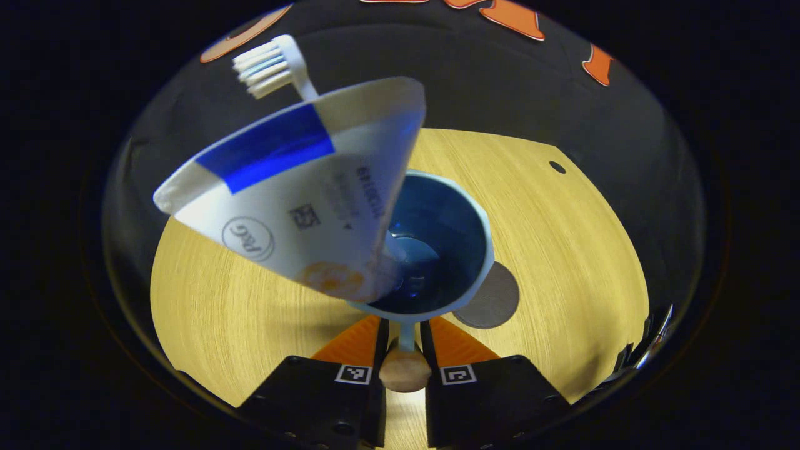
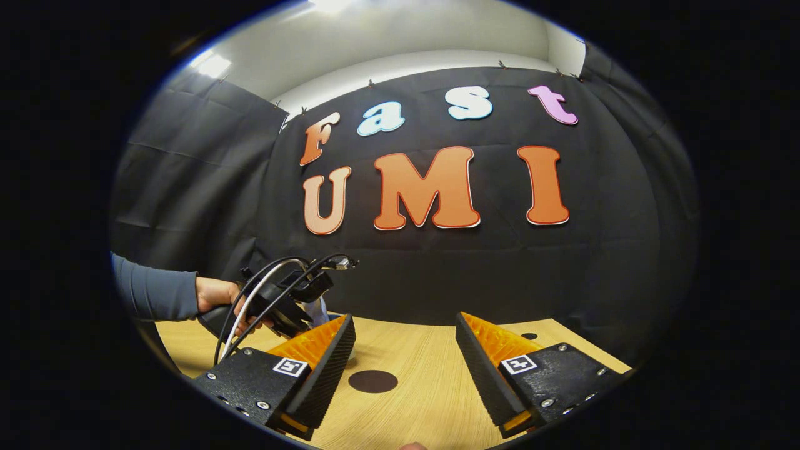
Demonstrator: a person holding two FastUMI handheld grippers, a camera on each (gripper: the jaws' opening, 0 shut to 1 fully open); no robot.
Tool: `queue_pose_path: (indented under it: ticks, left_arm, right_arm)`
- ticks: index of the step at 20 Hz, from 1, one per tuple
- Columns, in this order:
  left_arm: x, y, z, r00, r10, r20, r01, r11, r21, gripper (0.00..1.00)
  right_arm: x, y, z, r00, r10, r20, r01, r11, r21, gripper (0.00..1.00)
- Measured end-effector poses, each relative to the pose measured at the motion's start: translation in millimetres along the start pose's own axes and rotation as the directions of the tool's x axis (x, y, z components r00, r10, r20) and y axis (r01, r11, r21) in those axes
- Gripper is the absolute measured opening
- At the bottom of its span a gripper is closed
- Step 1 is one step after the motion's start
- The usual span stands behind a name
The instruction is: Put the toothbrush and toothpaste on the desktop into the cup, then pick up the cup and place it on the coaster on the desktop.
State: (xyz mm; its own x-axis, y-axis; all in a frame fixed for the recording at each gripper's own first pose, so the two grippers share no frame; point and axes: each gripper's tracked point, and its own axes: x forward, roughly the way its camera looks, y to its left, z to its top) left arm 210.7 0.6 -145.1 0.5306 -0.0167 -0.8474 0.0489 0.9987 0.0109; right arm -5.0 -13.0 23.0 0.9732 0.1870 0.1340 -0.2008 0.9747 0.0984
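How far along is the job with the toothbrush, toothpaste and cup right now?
Done: the toothbrush and toothpaste are both standing in the cup. In hand: the left gripper is shut on the cup's handle, with the coaster showing just past the cup. Left: set the cup on the coaster. The right gripper is open and holds nothing.

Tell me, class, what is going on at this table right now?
A person works with two handheld grippers. The left gripper is shut on the handle of a blue cup, which already holds the toothpaste and toothbrush. The dark round coaster lies on the wooden desktop just beside it. The right gripper hovers open.
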Motion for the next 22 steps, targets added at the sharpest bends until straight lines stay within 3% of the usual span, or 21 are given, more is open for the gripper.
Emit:
queue_pose_path:
  ticks: [11,16,17,18,19,21,22]
  left_arm:
    - [-5,4,-2,0.996,-0.066,-0.057,0.070,0.995,0.071,0.25]
    - [-5,11,-10,0.993,-0.058,-0.100,0.070,0.990,0.123,0.26]
    - [-11,13,-8,0.993,-0.051,-0.107,0.064,0.990,0.127,0.20]
    - [-17,14,-2,0.995,-0.053,-0.089,0.065,0.989,0.136,0.28]
    - [-19,12,2,0.995,-0.069,-0.072,0.078,0.988,0.134,0.43]
    - [-31,10,8,0.995,-0.080,-0.058,0.087,0.988,0.128,0.85]
    - [-37,13,15,0.997,-0.070,-0.029,0.073,0.988,0.135,0.95]
  right_arm:
    - [-21,-31,0,0.998,-0.055,-0.010,0.056,0.998,0.005,0.96]
    - [-29,-43,-13,0.996,-0.070,-0.045,0.071,0.997,0.020,0.96]
    - [-29,-47,-15,0.996,-0.079,-0.051,0.080,0.996,0.025,0.96]
    - [-29,-51,-17,0.995,-0.088,-0.056,0.090,0.995,0.031,0.96]
    - [-29,-53,-18,0.994,-0.094,-0.061,0.096,0.995,0.038,0.96]
    - [-26,-57,-23,0.992,-0.104,-0.076,0.108,0.993,0.048,0.96]
    - [-24,-59,-25,0.989,-0.114,-0.092,0.119,0.992,0.051,0.96]
